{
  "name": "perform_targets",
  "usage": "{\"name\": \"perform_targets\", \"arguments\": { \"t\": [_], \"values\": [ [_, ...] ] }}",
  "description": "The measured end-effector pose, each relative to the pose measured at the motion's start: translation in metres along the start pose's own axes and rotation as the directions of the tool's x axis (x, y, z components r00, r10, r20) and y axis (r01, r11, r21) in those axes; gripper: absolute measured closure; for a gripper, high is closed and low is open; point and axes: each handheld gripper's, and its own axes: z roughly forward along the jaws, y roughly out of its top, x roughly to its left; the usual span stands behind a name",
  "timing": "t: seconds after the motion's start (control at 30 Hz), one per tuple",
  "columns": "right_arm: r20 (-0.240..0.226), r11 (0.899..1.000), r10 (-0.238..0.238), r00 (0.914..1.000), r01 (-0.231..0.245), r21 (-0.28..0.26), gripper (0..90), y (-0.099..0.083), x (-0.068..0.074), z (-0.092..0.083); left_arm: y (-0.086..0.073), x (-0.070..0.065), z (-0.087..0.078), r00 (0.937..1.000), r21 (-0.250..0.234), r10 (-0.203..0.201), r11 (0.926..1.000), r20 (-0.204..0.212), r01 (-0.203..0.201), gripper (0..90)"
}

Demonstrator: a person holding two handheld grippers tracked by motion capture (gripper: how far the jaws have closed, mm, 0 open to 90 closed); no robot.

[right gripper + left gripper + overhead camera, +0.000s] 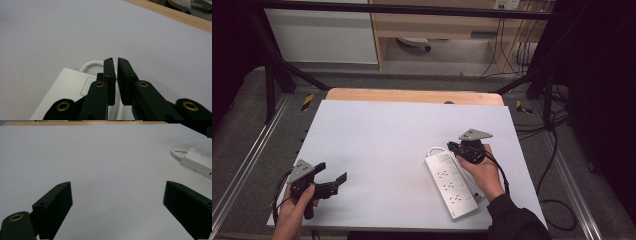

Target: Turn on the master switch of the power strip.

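The right gripper [115, 65] has its fingers nearly closed, empty, above the power strip's [451, 186] cord end. The left gripper [331, 176] gapes wide, well apart. Pressing down could skid the strip across the smooth surface [387, 135].

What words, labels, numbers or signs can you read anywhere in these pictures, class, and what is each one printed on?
No text can be read.
White power strip: a faint raised panel by its cable end, no legible print.
Label on the wooden desk behind the table: too small and blurred to read.
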Motion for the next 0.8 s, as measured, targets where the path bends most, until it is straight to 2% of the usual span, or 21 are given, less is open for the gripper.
{"name": "perform_targets", "arguments": {
  "t": [0.47,0.8],
  "values": [
    [-0.015,0.998,0.004,0.9999,-0.003,0.066,88.9,-0.004,-0.001,0.009,0.0,-0.001,0.001,1.0,0.005,0.002,1.0,0.003,-0.002,8.7],
    [-0.018,0.994,0.025,0.9995,-0.023,0.109,90.0,-0.007,-0.003,0.013,0.0,0.0,0.001,1.0,0.006,0.001,1.0,0.002,-0.001,8.7]
  ]
}}
